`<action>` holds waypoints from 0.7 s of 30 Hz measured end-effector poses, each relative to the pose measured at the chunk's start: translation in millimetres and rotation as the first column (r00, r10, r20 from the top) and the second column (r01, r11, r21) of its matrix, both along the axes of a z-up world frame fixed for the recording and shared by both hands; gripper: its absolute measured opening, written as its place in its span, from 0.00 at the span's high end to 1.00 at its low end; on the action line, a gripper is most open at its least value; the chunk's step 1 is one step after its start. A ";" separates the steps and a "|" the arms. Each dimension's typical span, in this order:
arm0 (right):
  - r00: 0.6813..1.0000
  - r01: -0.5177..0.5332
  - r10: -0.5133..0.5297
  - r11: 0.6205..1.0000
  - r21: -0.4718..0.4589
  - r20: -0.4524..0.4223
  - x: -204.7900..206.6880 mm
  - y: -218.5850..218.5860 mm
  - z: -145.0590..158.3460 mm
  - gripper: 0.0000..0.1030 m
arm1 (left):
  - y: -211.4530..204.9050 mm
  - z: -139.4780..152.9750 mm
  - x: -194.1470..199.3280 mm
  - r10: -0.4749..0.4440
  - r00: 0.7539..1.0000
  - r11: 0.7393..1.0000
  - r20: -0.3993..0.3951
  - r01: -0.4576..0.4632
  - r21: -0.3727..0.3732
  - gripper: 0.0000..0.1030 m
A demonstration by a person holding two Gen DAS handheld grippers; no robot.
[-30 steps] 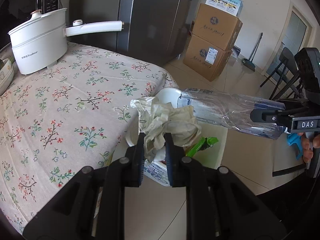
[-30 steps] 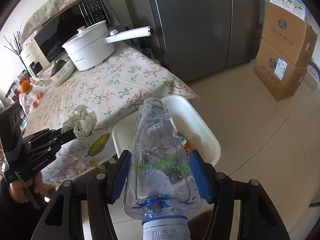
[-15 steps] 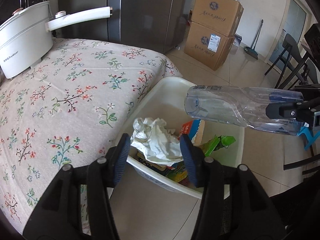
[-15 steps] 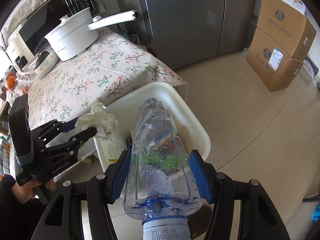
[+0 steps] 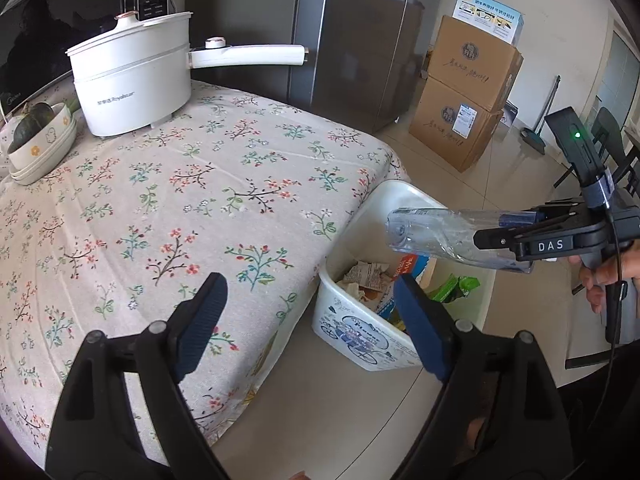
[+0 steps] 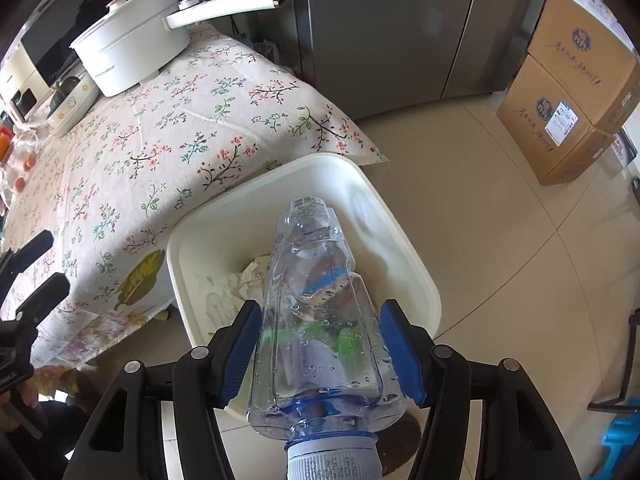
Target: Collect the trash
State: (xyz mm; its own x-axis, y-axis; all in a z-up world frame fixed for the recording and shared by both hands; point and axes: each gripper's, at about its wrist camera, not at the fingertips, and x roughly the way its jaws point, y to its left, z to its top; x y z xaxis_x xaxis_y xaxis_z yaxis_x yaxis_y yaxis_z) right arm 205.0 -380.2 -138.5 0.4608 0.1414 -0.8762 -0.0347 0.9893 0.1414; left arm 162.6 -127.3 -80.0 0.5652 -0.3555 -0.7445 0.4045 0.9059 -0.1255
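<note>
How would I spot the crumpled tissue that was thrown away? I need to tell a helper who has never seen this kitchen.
Find the table with the flowered cloth, then the white bin on the floor at its corner. The tissue lies inside, toward the table side. It is the only pale, wrinkled wad there; the other scraps are printed or bright green wrappers.

Left wrist view: I look forward and steeply down along my left hand-held gripper (image 5: 308, 316), close over the floral-clothed surface (image 5: 168, 208), facing the refrigerator (image 5: 360, 40) and stacked cardboard boxes (image 5: 468, 100).

Right wrist view: I look more steeply down along my right hand-held gripper (image 6: 320, 352), from close above the white bin (image 6: 420, 276) on the floor.

Shared by both: the surface, the bin, the white electric pot (image 6: 132, 56), the refrigerator, the boxes; each view catches the other hand-held gripper at its edge.
</note>
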 end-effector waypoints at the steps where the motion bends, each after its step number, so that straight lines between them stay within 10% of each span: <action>1: 1.000 0.001 -0.001 1.000 0.002 0.003 3.0 3.2 0.5 0.38 | 6.7 2.6 -1.4 0.012 1.000 1.000 0.000 -0.012 -0.003 0.16; 8: 0.989 0.037 -0.049 0.995 0.091 0.136 7.9 19.5 27.7 0.18 | 47.7 13.9 -11.2 0.109 0.994 0.994 -0.001 -0.109 0.013 0.03; 21: 0.947 -0.019 -0.001 0.998 0.060 0.321 -56.4 60.8 83.1 0.12 | 86.4 33.5 -48.9 0.203 0.979 0.979 0.016 -0.203 0.024 0.01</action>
State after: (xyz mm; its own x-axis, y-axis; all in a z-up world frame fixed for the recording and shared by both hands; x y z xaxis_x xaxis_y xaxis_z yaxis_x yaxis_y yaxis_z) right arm 148.6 -319.4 -55.4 0.7145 0.1961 -0.6716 -0.0974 0.9784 0.1821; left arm 113.8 -40.8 -46.5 0.6336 -0.2134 -0.7436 0.2135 0.9721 -0.0971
